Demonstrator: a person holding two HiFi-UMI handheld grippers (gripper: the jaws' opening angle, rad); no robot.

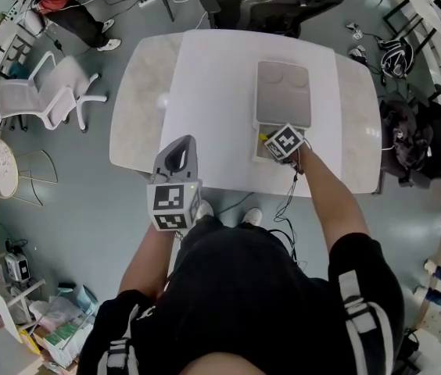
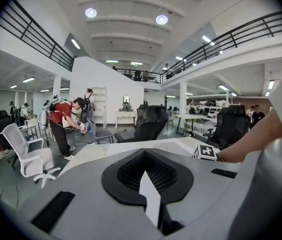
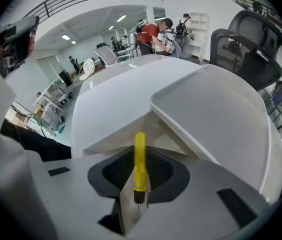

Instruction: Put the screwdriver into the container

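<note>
The right gripper has its fingers clamped on the screwdriver, gripping it at the lower end of the yellow handle, where a black collar meets the metal shaft. In the right gripper view the tool's long axis runs vertically through the centre of the frame, in line with the jaws. The rounded handle end points to the top of the frame, away from the camera, and the thin shaft points to the bottom, back toward the gripper body. The handle end lies over the uncovered near part of the container. The lid occupies the right half of that frame. The head view shows only a small yellow patch of the tool beside the gripper's marker cube. It does show the overall layout: the container and grey lid sit right of centre on the white table, with the right gripper at the container's lower end. The left gripper is at lower centre-left of the head view, at the table's near edge and well apart from the container. The left gripper view shows its fingers together with nothing between them. The screwdriver does not appear there; only the other gripper's marker cube and a forearm show at right.
</note>
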